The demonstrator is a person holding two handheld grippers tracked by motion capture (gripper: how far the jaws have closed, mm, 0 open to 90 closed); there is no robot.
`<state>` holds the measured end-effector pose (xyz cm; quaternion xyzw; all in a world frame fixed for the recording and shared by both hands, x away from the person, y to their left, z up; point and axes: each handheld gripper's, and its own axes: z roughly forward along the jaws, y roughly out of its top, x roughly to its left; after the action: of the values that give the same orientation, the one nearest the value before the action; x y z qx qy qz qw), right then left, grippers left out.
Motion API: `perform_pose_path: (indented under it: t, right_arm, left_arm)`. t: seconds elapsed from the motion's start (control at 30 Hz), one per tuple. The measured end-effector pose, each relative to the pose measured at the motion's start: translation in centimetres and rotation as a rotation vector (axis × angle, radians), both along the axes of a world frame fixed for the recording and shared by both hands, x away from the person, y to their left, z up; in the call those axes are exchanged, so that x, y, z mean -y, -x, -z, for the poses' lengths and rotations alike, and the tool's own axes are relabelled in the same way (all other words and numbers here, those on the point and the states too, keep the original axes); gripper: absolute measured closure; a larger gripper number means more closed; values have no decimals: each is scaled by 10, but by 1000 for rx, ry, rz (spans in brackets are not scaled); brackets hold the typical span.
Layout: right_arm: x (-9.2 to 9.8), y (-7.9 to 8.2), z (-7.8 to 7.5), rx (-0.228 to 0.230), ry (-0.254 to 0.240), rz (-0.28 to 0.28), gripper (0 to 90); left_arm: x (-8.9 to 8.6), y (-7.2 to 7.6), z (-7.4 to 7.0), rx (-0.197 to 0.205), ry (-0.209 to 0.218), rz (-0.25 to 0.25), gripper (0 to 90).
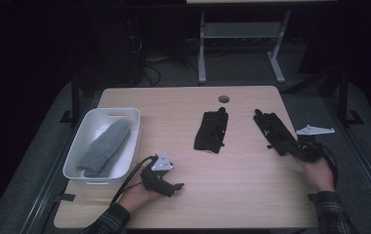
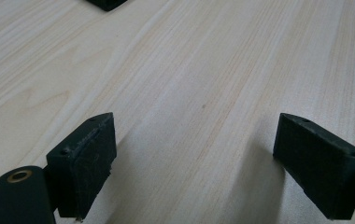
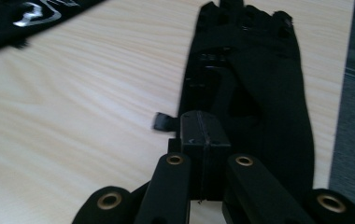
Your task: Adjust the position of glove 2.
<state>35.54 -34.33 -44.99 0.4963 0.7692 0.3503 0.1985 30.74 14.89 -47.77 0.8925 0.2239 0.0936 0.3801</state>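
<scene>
Two black gloves lie on the wooden table [image 1: 183, 107]. One glove [image 1: 212, 131] rests flat at the middle. The other glove [image 1: 273, 130] lies at the right, fingers pointing away from me. My right gripper [image 1: 298, 150] sits at that glove's cuff end. In the right gripper view its jaws [image 3: 203, 133] are pressed together on the near edge of the glove [image 3: 269, 93], whose fabric runs on under them. My left gripper [image 1: 176, 187] rests low near the front left. Its pads [image 2: 91, 158] stand wide apart over bare wood, holding nothing.
A white bin [image 1: 125, 113] at the left holds a grey mitten [image 1: 105, 146]. A round cable hole [image 1: 223, 99] sits near the table's far edge. A desk frame [image 1: 202, 48] stands on the dark floor beyond. The right glove lies close to the table's right edge.
</scene>
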Motion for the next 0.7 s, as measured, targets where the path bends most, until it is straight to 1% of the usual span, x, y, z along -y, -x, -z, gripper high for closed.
perform_pose_path:
  t: [0.1, 0.2, 0.27, 0.3, 0.37, 0.47, 0.5, 0.7]
  right_arm:
    - [-1, -8, 3, -6, 37, 12, 900]
    - [0, -15, 7, -10, 46, 22, 900]
    - [1, -18, 11, -21, 59, 28, 900]
    - [1, -19, 13, -34, 61, 29, 900]
    - [1, -21, 19, -60, 66, 11, 900]
    - [-3, -19, 19, -58, 83, -7, 900]
    - [-4, -18, 18, -70, 82, -15, 900]
    - [-10, -7, 17, -75, 84, -66, 900]
  left_arm:
    - [0, 0, 0, -2, -1, -1, 124]
    - [0, 0, 0, -2, -1, -1, 124]
    - [0, 0, 0, -2, -1, 0, 124]
    - [0, 0, 0, -2, -3, 1, 123]
    - [0, -1, 0, -1, -4, 2, 124]
    - [1, -1, 0, -2, -5, 1, 124]
    - [1, -1, -1, -2, -6, 1, 124]
    - [1, -1, 0, 0, -5, 1, 124]
